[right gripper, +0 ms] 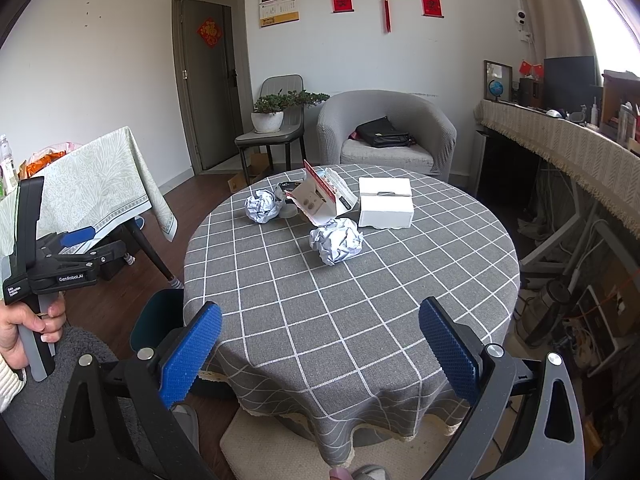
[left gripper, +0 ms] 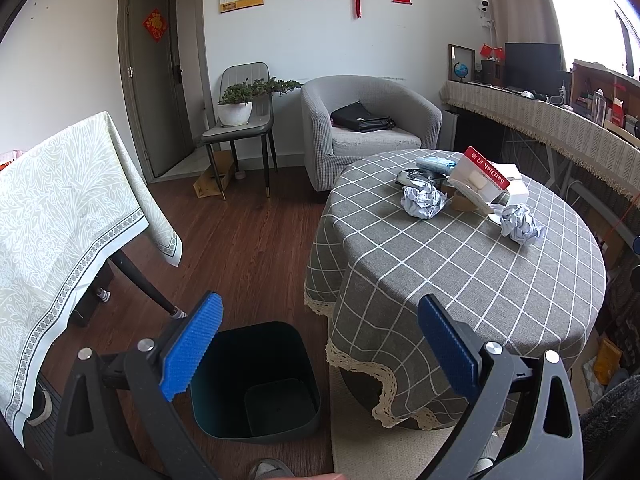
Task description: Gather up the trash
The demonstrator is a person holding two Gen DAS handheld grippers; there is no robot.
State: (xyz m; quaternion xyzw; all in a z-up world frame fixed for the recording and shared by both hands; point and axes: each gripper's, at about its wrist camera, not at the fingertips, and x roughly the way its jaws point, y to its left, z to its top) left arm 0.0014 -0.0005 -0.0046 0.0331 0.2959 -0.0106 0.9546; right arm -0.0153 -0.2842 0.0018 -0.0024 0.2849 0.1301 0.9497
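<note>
A round table (right gripper: 360,304) with a grey checked cloth holds two crumpled paper balls (right gripper: 337,240) (right gripper: 262,207), a red-and-white card package (right gripper: 320,196) and a white box (right gripper: 385,202). They also show in the left wrist view: paper balls (left gripper: 424,201) (left gripper: 521,224), package (left gripper: 482,178). A dark green bin (left gripper: 256,380) stands on the floor left of the table, open and empty. My left gripper (left gripper: 320,344) is open above the bin and table edge. My right gripper (right gripper: 320,344) is open over the table's near edge, well short of the trash.
A second table with a pale patterned cloth (left gripper: 60,220) stands at the left. A grey armchair (right gripper: 384,136) with a black bag and a chair with a potted plant (right gripper: 268,116) stand behind. A cluttered sideboard (right gripper: 560,140) runs along the right.
</note>
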